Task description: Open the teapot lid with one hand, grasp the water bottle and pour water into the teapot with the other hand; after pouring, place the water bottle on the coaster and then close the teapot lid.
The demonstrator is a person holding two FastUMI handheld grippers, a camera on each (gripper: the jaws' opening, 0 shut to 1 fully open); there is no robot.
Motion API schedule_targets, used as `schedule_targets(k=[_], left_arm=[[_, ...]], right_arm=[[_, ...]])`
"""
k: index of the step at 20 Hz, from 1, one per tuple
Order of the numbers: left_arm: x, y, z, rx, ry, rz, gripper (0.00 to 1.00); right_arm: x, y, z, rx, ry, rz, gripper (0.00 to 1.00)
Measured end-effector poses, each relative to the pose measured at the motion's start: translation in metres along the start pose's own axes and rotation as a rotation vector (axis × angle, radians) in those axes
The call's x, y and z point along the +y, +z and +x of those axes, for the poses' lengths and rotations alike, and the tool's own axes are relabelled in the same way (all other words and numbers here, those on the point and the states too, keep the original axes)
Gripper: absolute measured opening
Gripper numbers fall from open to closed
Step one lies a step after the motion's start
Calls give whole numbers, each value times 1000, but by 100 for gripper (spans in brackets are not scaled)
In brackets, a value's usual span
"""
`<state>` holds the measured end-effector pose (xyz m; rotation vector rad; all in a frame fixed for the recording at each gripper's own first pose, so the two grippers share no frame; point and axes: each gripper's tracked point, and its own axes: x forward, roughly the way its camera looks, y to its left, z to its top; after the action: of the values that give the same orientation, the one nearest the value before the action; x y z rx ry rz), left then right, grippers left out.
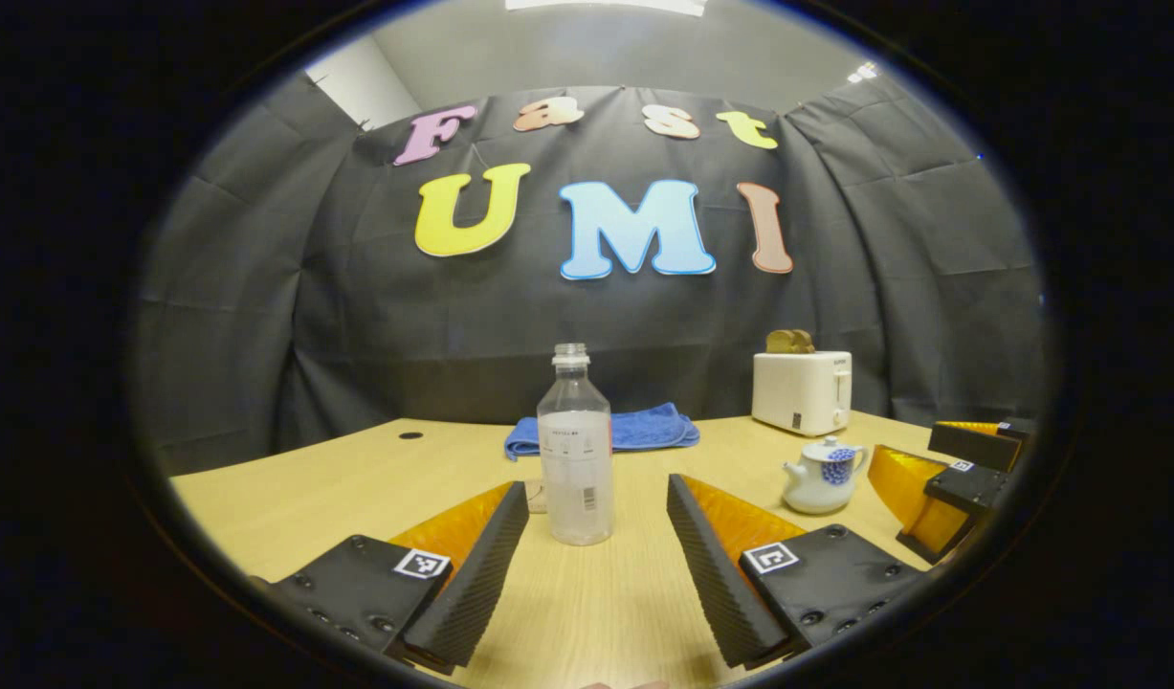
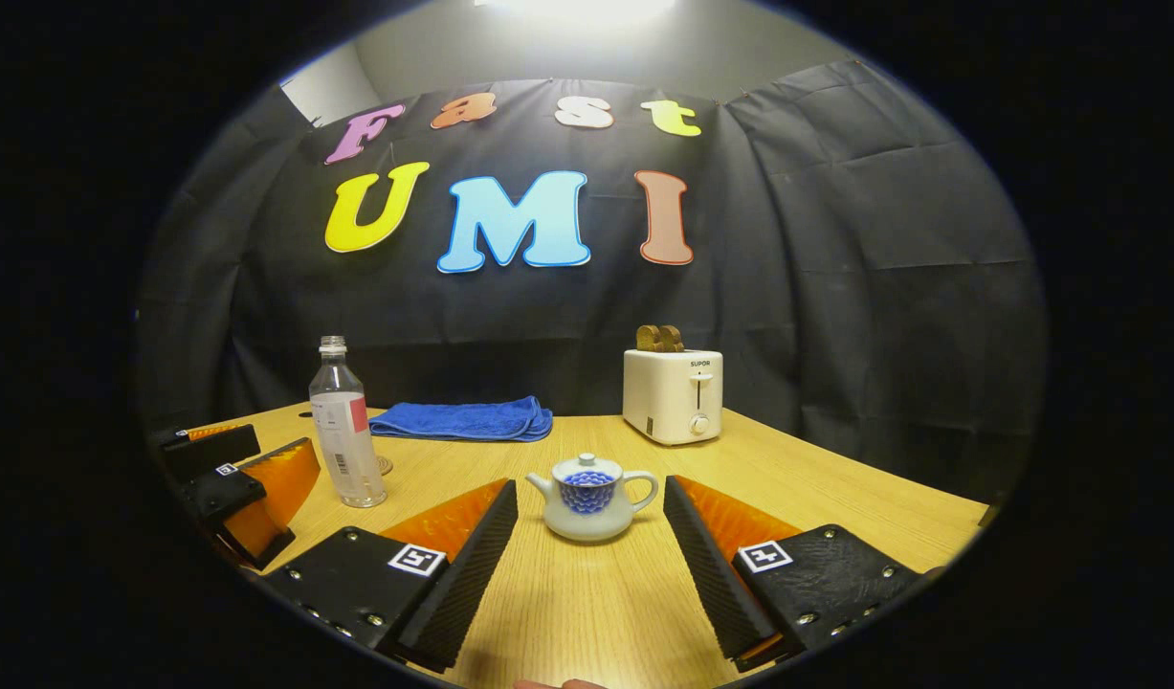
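The teapot sits lidded just ahead between the right gripper's spread fingers; the water bottle likewise fronts the left gripper's spread fingers, each aligned for its own grasp.

In the left gripper view the water bottle hides the middle of the blue towel and most of a coaster behind its base. The right gripper is cut off at the edge there, and in the right gripper view so is the left gripper.
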<state>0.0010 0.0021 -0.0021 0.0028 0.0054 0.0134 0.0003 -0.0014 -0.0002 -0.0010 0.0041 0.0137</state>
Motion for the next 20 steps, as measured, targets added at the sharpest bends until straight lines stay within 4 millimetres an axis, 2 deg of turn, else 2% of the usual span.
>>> schedule_targets(k=[4, 7, 12, 14, 17, 20], left_arm=[[0, 1, 0, -3, -5, -5, 100], [0, 1, 0, -5, -4, -4, 100], [-6, -2, 5, 15, -44, -10, 100], [-1, 3, 8, 16, -42, -39, 100], [11, 17, 11, -16, -14, -30, 100], [6, 17, 11, -12, -27, -22, 100]], right_arm=[[7, 1, 2, -3, 41, -2, 95], [6, 1, 12, 0, 56, 0, 95], [0, -5, 36, 56, 49, 12, 95], [-1, -9, 48, 87, 58, 9, 95], [-8, 2, 68, 64, 41, -26, 95], [-5, 7, 86, 53, 46, -42, 95]])
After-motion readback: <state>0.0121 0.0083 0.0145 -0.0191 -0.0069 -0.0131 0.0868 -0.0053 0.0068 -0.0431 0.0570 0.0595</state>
